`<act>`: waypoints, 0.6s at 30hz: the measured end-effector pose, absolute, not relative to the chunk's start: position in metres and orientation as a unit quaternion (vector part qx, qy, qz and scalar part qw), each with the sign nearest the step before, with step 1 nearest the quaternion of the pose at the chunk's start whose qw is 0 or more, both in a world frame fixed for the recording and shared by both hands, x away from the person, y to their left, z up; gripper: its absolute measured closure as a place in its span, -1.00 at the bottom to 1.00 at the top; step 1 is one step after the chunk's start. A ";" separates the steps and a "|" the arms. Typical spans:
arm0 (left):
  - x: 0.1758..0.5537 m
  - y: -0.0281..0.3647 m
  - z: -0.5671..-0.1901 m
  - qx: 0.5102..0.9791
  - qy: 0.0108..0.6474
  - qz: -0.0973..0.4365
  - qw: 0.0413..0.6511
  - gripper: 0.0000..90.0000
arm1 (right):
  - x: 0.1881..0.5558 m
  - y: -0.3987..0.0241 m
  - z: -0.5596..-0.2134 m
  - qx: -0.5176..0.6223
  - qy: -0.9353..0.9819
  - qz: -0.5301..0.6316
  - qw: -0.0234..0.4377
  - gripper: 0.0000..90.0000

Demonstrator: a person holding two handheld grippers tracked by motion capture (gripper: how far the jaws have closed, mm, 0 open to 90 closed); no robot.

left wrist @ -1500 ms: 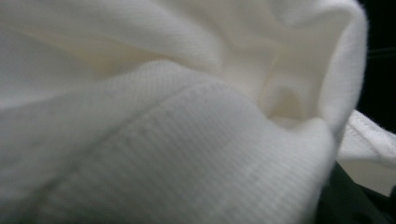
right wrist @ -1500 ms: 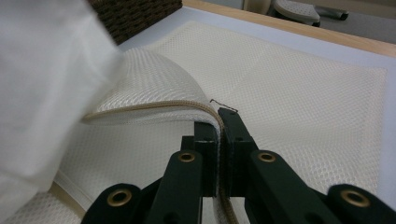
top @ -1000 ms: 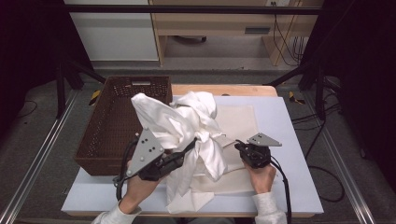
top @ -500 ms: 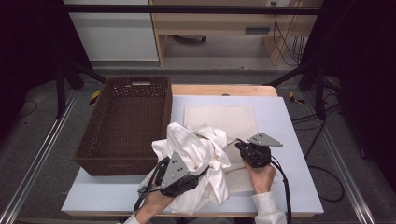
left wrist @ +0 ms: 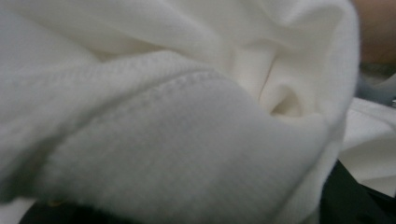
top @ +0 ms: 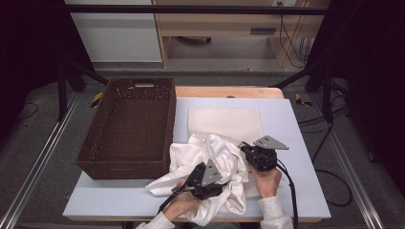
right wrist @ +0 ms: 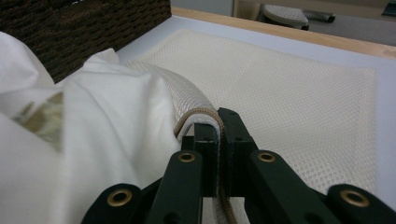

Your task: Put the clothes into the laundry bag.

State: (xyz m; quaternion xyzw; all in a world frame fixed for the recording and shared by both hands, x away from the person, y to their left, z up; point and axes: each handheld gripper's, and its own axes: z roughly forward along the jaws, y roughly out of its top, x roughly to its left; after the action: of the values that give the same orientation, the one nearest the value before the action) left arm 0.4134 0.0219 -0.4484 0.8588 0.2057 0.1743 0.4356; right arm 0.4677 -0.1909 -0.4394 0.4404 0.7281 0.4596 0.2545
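Right now the white garment (top: 210,162) lies bunched at the near middle of the table (top: 296,124), just right of the wicker basket (top: 129,129); its longer run goes from the near-left edge toward the far right, over the near edge of the cream mesh bag (top: 225,121). The left gripper (top: 210,183) is buried in its folds, so I cannot tell its jaws' stand. The right gripper (right wrist: 219,122) is clamped on the mesh bag's corded edge (right wrist: 196,114).

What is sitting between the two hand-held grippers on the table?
In the high view, the crumpled white garment is bunched between the left hand-held gripper and the right hand-held gripper.
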 end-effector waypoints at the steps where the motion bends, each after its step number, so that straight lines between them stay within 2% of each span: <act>1: 0.417 0.018 -0.452 0.860 0.211 0.174 0.431 0.27 | 0.468 -0.191 -0.439 0.439 0.728 0.460 0.255 0.93; 7: 0.424 0.006 -0.458 0.866 0.218 0.170 0.417 0.16 | 0.467 -0.190 -0.440 0.441 0.729 0.460 0.249 0.93; 9: 0.422 0.009 -0.457 0.863 0.221 0.167 0.423 0.01 | 0.467 -0.190 -0.440 0.440 0.731 0.457 0.252 0.93; 10: 0.420 0.011 -0.454 0.861 0.223 0.163 0.427 -0.19 | 0.467 -0.192 -0.441 0.441 0.729 0.460 0.250 0.93; 11: 0.418 0.014 -0.449 0.860 0.225 0.157 0.431 -0.19 | 0.467 -0.192 -0.441 0.441 0.729 0.460 0.250 0.93; 15: 0.406 0.029 -0.423 0.847 0.228 0.181 0.445 -0.49 | 0.467 -0.193 -0.440 0.440 0.729 0.458 0.253 0.93; 18: 0.402 0.042 -0.403 0.830 0.232 0.191 0.469 -0.53 | 0.467 -0.193 -0.441 0.440 0.731 0.456 0.254 0.93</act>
State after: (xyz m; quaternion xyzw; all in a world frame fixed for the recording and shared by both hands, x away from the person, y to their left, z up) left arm 0.4023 0.0416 -0.4033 0.8302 0.2324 0.1912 0.4693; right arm 0.4668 -0.1925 -0.4406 0.4395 0.7311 0.4557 0.2543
